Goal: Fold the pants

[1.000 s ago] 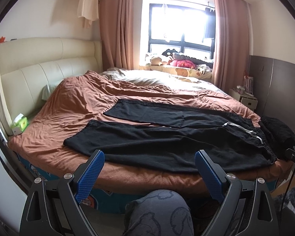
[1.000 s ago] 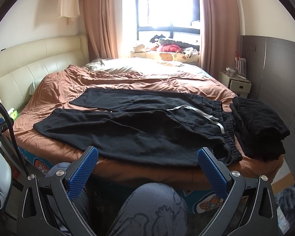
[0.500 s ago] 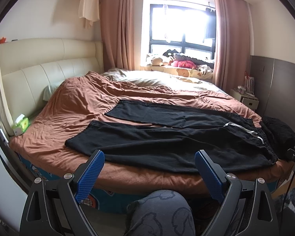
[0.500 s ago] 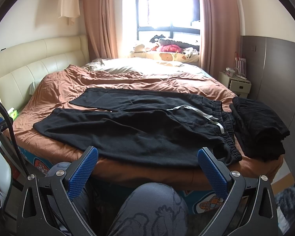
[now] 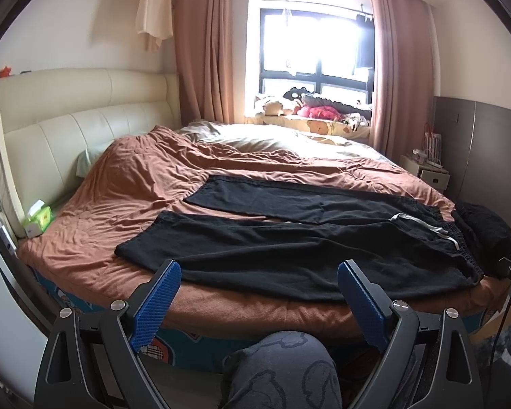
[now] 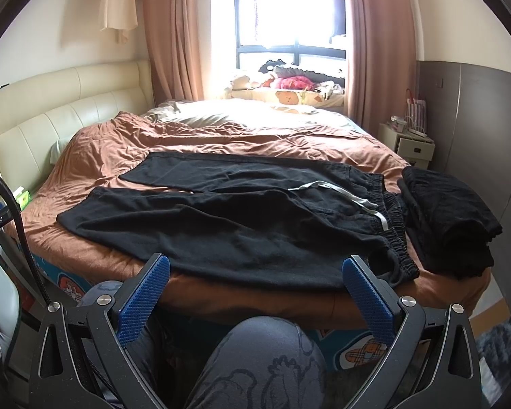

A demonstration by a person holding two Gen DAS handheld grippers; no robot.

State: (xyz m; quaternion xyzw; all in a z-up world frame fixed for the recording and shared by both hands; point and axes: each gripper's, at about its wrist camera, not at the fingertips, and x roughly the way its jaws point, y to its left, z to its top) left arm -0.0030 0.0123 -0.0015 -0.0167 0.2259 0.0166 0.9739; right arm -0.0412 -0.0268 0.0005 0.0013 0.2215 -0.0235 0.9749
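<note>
The black pants (image 5: 289, 248) (image 6: 242, 225) lie spread flat on the bed's brown cover (image 5: 136, 191) near its front edge, legs apart toward the headboard (image 5: 68, 129), waistband with white drawstring (image 6: 354, 201) just beside a stack of folded dark clothes (image 6: 449, 214). The left gripper (image 5: 257, 301) and right gripper (image 6: 255, 293) hang short of the bed above a knee (image 6: 255, 358), blue fingers (image 5: 156, 301) spread wide, holding nothing.
</note>
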